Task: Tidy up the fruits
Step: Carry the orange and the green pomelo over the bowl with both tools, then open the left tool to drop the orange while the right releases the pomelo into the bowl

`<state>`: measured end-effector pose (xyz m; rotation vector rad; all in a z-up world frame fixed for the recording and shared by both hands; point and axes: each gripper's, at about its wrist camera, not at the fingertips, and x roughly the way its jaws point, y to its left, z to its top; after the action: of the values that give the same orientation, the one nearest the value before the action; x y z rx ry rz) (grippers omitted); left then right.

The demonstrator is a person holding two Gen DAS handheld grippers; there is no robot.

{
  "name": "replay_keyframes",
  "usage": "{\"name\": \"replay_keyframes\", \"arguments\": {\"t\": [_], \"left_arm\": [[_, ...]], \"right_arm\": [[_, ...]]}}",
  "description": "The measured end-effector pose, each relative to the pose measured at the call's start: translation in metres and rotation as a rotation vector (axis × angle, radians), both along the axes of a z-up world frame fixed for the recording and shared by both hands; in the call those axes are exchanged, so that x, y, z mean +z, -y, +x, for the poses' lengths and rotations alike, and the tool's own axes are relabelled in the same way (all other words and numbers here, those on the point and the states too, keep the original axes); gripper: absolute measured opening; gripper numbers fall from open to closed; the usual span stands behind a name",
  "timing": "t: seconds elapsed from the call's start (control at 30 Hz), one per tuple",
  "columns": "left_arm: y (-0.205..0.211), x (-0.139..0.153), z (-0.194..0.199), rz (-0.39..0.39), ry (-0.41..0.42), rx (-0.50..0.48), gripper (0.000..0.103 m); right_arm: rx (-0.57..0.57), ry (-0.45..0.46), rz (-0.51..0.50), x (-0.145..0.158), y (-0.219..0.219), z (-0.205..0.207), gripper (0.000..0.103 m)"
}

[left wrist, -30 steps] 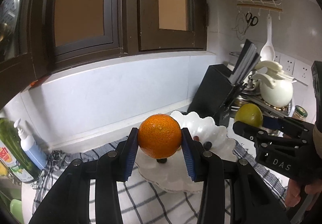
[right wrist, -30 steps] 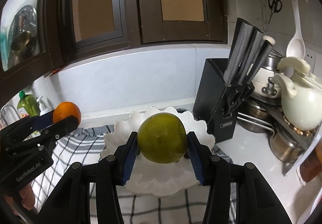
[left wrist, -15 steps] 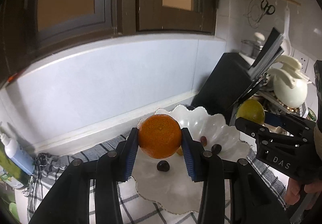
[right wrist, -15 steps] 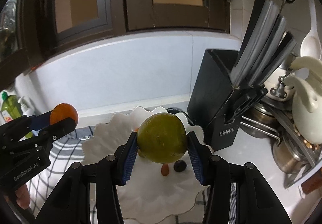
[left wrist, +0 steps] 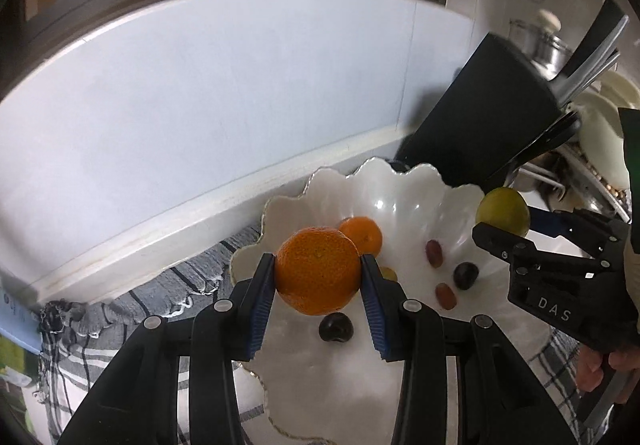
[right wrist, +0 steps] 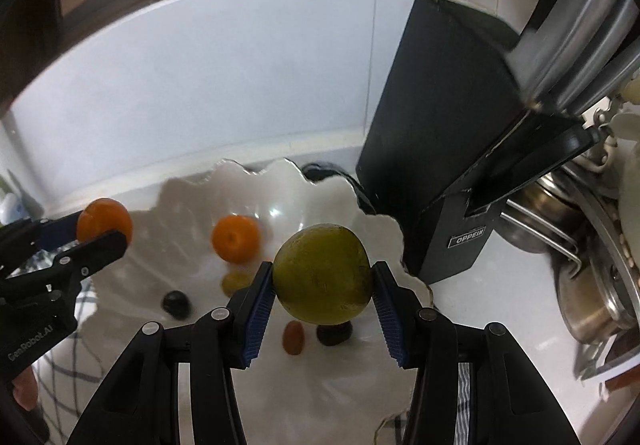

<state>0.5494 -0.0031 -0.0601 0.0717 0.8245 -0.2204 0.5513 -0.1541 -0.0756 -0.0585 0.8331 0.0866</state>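
Holding an orange (left wrist: 318, 271) pinched between the blue pads of my left tongs (left wrist: 319, 277), I have it above the near left part of the white scalloped bowl (left wrist: 404, 185). My right tongs (right wrist: 323, 277) are clamped on a green citrus fruit (right wrist: 322, 274), which hangs over the bowl's right side, close to its wavy rim. From the left wrist camera that same green fruit shows at the far right, at the bowl's edge.

Inside the bowl lies a smaller orange (right wrist: 235, 238) toward the back, with a small yellowish fruit (right wrist: 234, 282) just in front of it. Scattered on the bowl floor are dark grapes (right wrist: 176, 303) and reddish grapes (right wrist: 293, 337); one dark grape sits directly beneath the green fruit, partly hidden by it, and another lies right under my orange in the left wrist view.

Just behind and to the right of the bowl stands a black knife block (right wrist: 444, 149), tall and slanted, its steel handles (right wrist: 580, 33) leaning out overhead near my right tongs. Beyond it are steel pots (right wrist: 592, 309) and a cream-coloured teapot (left wrist: 604, 137). A grey checked cloth (left wrist: 132, 301) lies under the bowl on the surface, bunched against the pale blue wall (left wrist: 220, 93).
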Motion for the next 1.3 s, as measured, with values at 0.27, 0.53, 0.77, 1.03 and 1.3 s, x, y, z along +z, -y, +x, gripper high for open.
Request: {"name": "replay_keyframes", "arguments": {"t": [0.27,0.53,0.77,1.03,1.3], "left_arm": [[0.008,-0.023,0.023,0.018,-0.086,-0.010,0.041],[0.009,-0.035,0.033,0.029,-0.145,0.002,0.043],[0.010,-0.027,0.026,0.047,-0.121,0.012,0.062],[0.009,-0.008,0.011,0.069,-0.073,0.045,0.067],[0.003,0.021,-0.015,0.055,0.003,0.056,0.067]], "right_arm": [[-0.007,-0.080,-0.010,-0.021,0.000,0.018,0.050],[-0.015,-0.118,-0.018,-0.027,-0.001,0.025,0.050],[-0.036,-0.098,-0.005,-0.020,0.005,0.024,0.061],[-0.039,-0.057,0.019,-0.006,0.007,0.002,0.061],[-0.027,0.019,0.031,0.020,0.005,-0.028,0.061]]}}
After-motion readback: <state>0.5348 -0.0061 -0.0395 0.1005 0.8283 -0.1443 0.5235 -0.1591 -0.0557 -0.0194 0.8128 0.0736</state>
